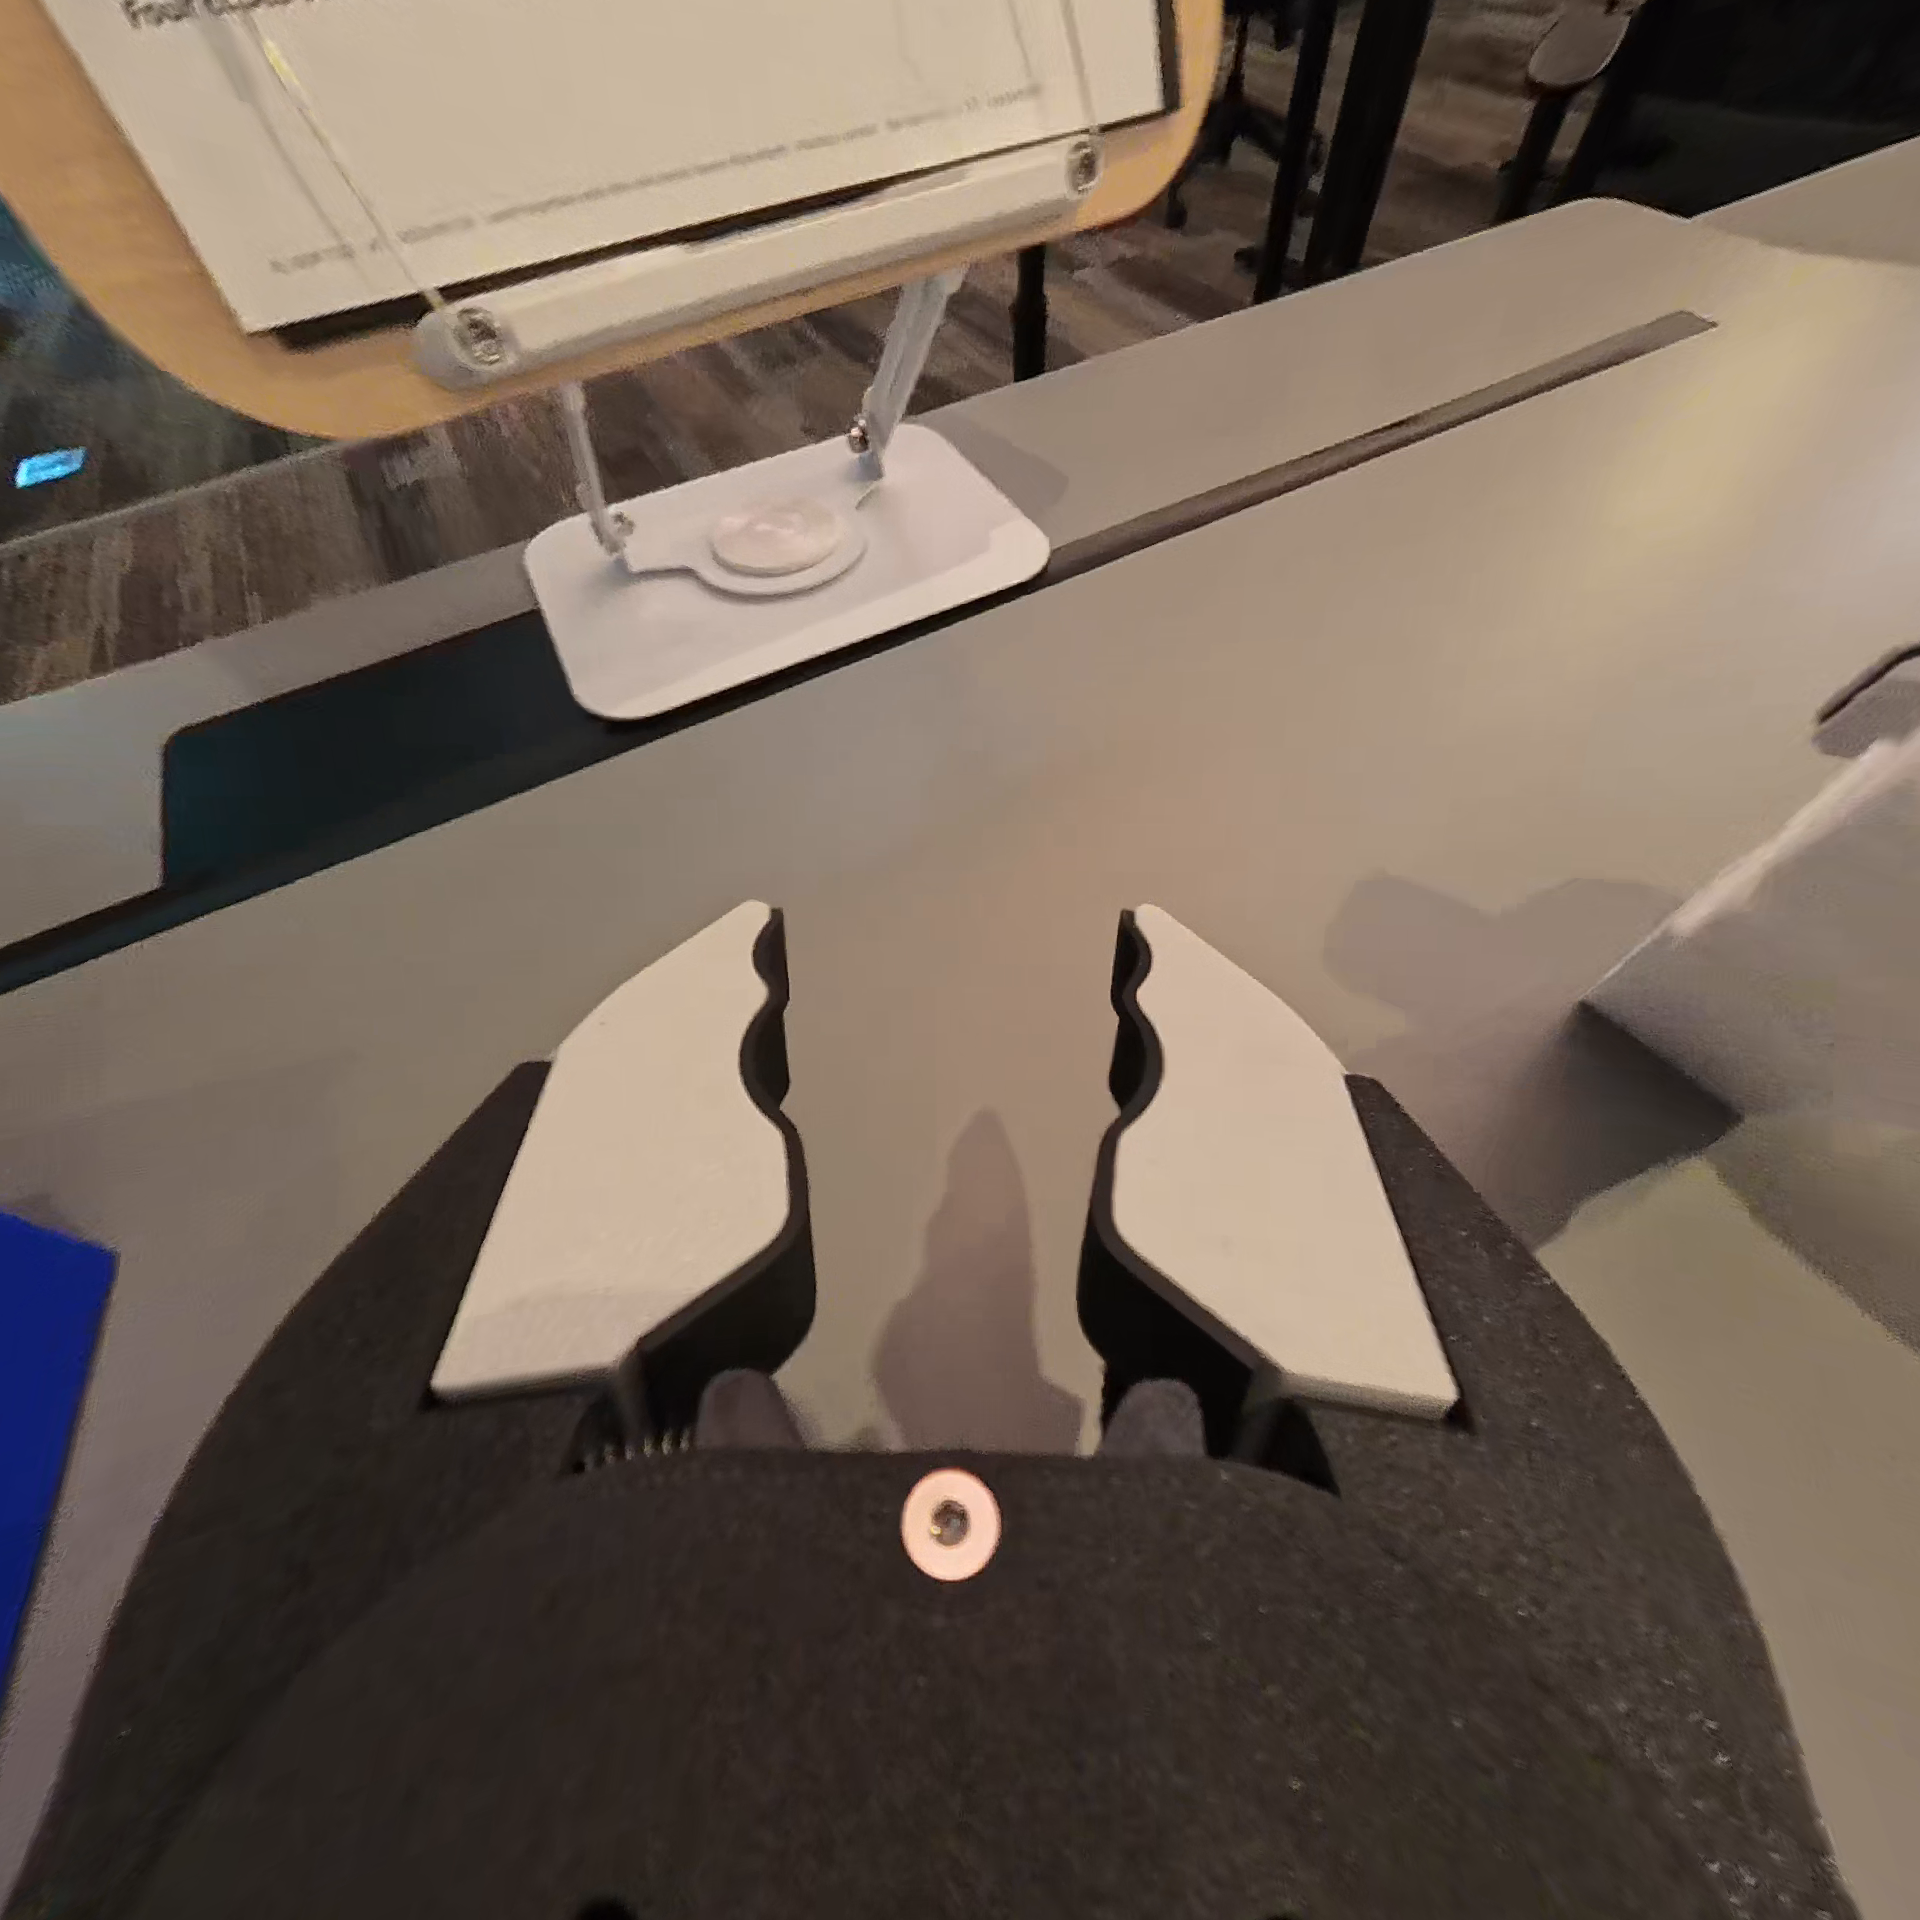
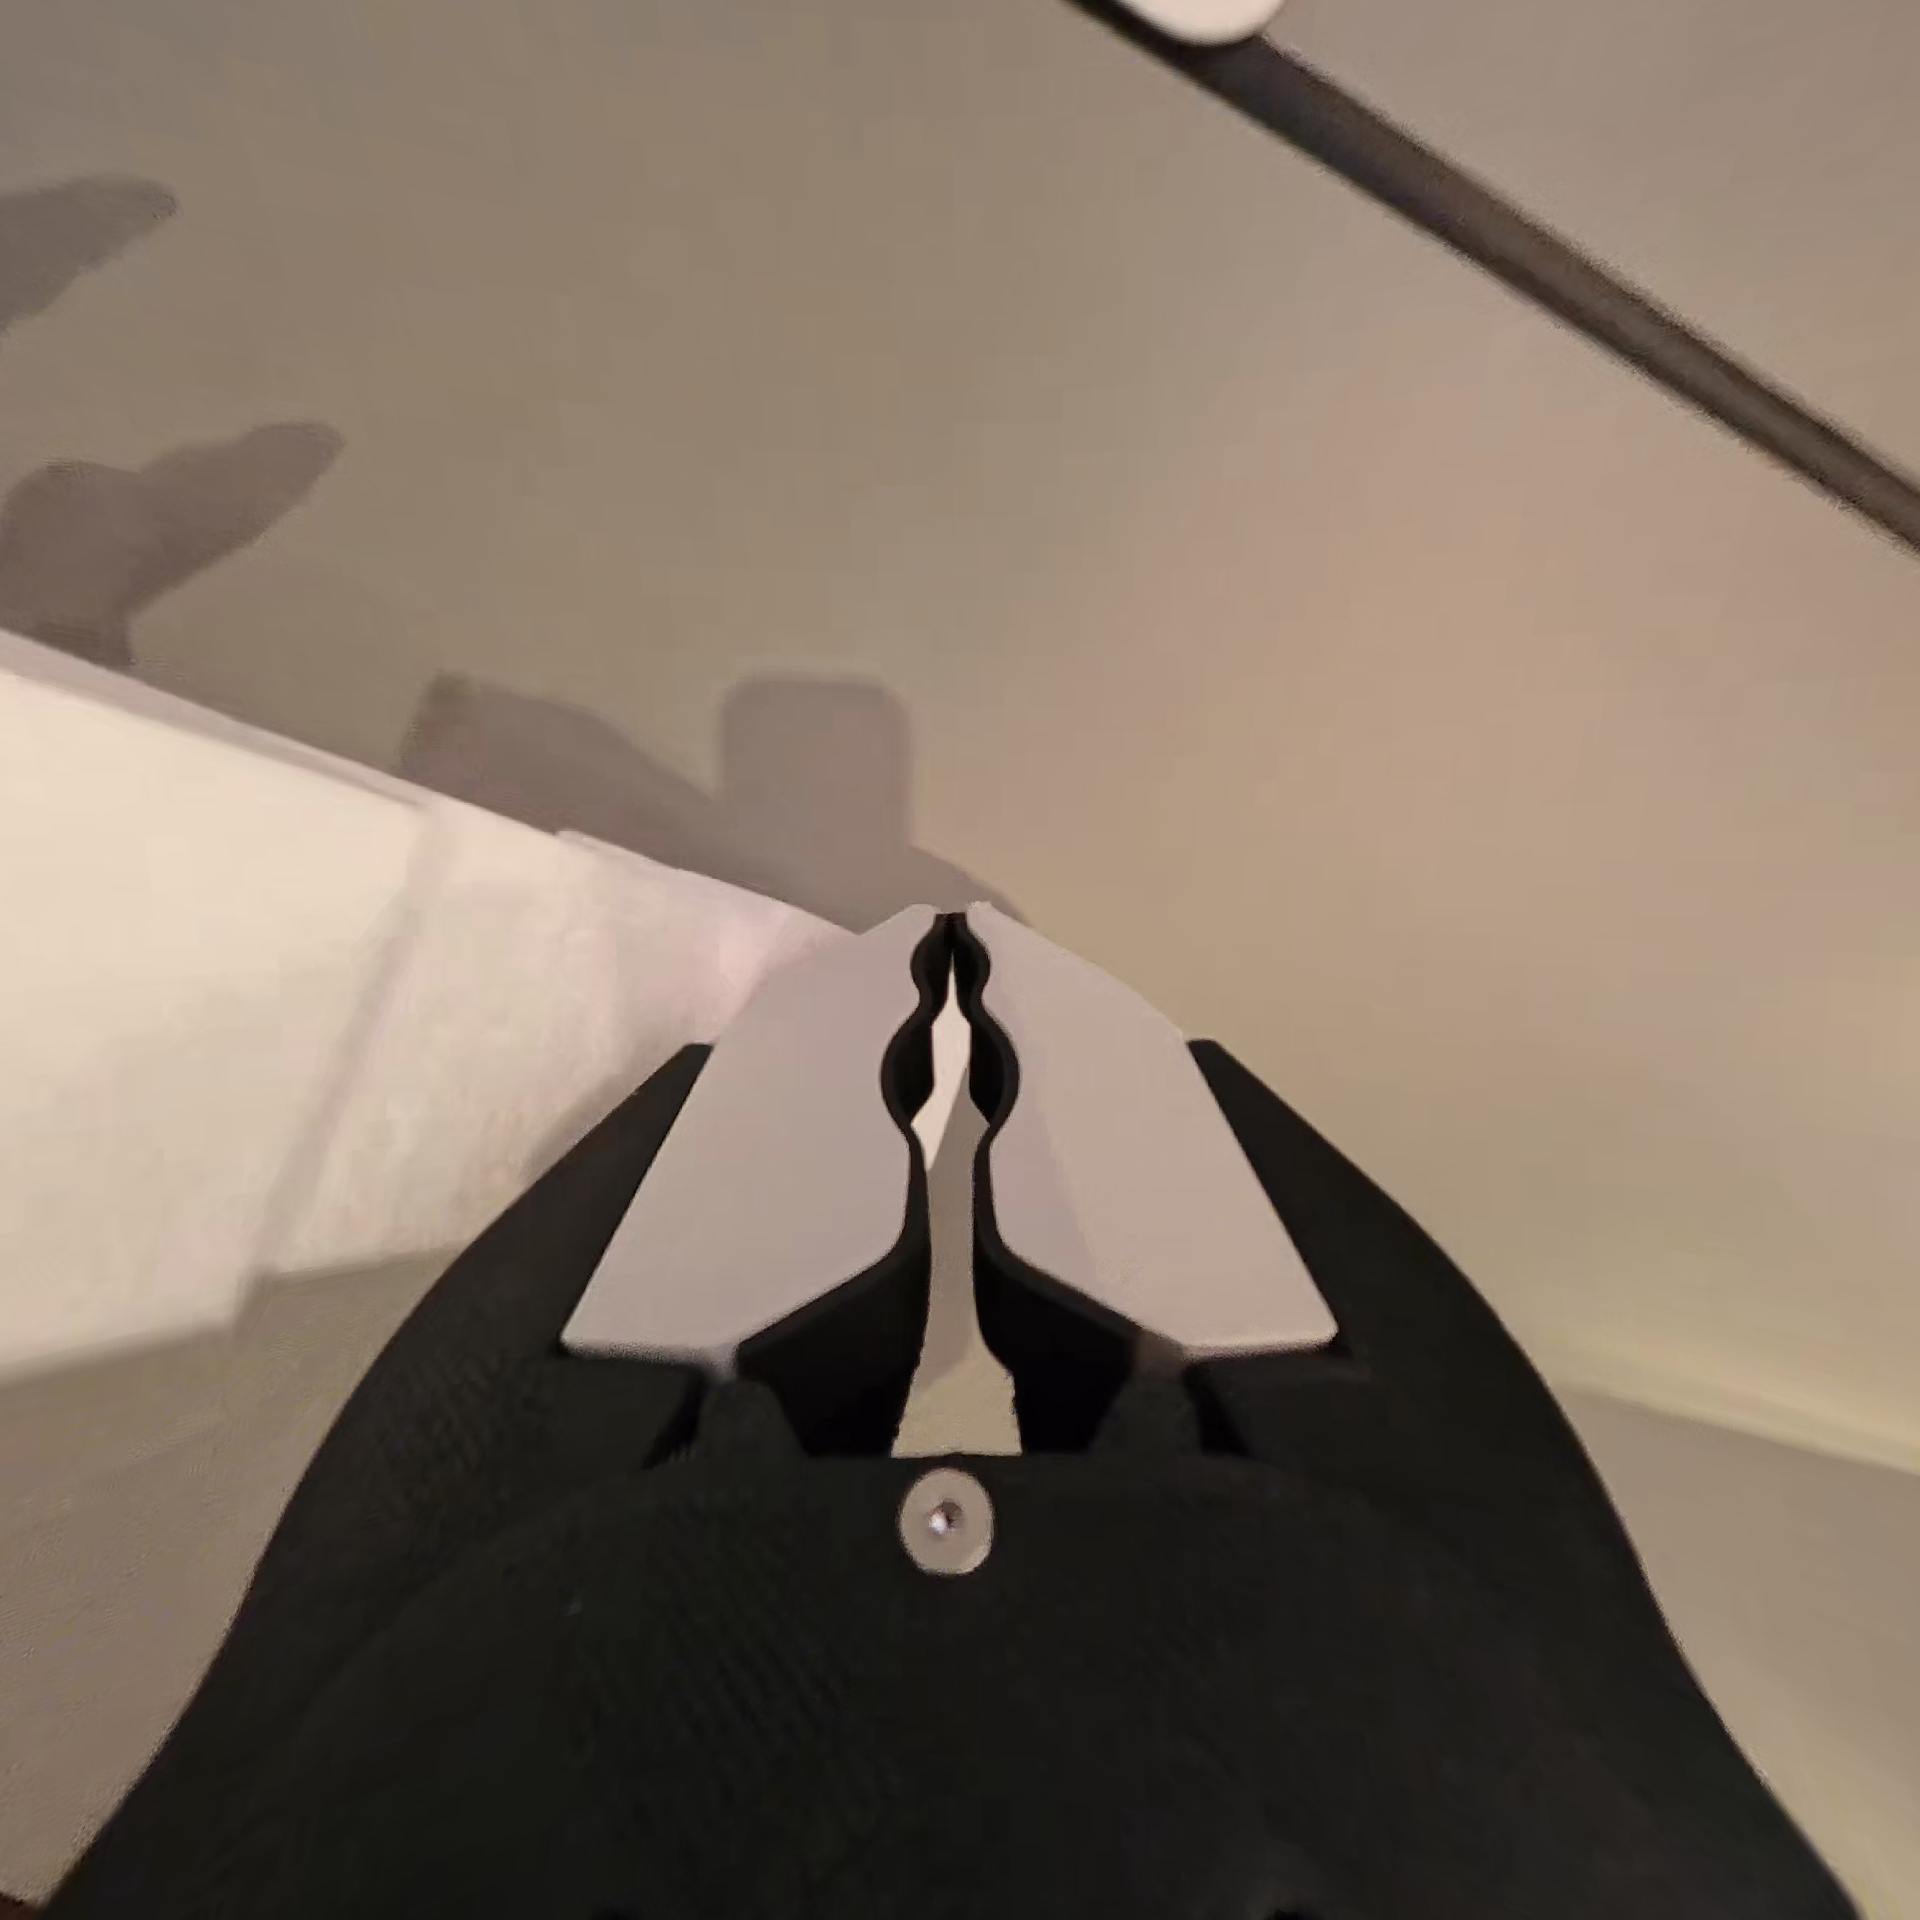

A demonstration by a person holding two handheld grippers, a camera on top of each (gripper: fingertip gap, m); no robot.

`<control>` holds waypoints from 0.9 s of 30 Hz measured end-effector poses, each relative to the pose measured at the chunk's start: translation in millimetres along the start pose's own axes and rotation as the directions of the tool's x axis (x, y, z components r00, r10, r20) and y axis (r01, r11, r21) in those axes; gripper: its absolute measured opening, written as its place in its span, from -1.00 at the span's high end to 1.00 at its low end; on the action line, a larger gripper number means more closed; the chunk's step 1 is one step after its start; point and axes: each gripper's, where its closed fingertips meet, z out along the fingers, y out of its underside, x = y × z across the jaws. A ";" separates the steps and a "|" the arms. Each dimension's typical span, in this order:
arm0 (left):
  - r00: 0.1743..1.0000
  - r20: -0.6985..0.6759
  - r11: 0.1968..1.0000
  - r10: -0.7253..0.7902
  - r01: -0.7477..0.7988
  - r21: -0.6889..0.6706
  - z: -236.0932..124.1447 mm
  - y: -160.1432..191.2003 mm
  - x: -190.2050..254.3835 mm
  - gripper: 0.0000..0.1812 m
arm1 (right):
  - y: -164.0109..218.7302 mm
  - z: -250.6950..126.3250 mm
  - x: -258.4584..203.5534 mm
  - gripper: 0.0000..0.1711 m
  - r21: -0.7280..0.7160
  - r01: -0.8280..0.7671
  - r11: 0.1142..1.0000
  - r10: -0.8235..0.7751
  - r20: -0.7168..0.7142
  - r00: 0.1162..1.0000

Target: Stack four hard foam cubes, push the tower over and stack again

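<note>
Left gripper (image 1: 951, 914): jaws spread wide, nothing between them, only bare grey table (image 1: 1143, 748) showing through the gap. It hangs above the surface, clear of everything; my read is that it is parked out of the way, or ready for the next pick.

To its right, at the frame edge, a blurred white block (image 1: 1766, 935) leans at a slant; likely 1 or more of the foam cubes, tilted, though blur hides the seams. At its lower left, a blue object (image 1: 47, 1382) is cut off by the frame; cannot tell what it is. Ahead, a white stand base (image 1: 883, 623) sits on the table's dark strip, carrying a tan board with a sheet of paper (image 1: 623, 135).

Right gripper (image 2: 954, 920): jaws pressed together at the tips, holding nothing. Closing them makes a blunt point, which suits pushing rather than grasping.

Just left of and touching or nearly touching those tips, white foam cubes (image 2: 312, 987) run in a slanted row, 2 faces with a seam visible. The slant suggests a tower mid-topple or already down; restacking not yet begun.
</note>
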 end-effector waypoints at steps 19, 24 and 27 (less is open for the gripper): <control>0.961 -0.261 0.994 0.086 -0.100 -0.040 -85.5 -12.5 -11.5 0.12 | -18.6 -31.3 -31.3 0.57 0.495 0.260 0.829 -0.424 0.253 0.870; 0.974 -0.205 0.981 0.094 -0.125 -0.147 -120.7 55.3 12.9 -0.05 | 1.8 -22.5 -23.6 0.16 0.547 0.257 0.797 -0.520 0.404 0.753; 0.979 -0.134 0.960 0.157 -0.183 -0.214 -124.0 103.9 17.9 -0.08 | 20.6 -5.6 -22.0 0.07 0.512 0.281 0.812 -0.544 0.488 0.683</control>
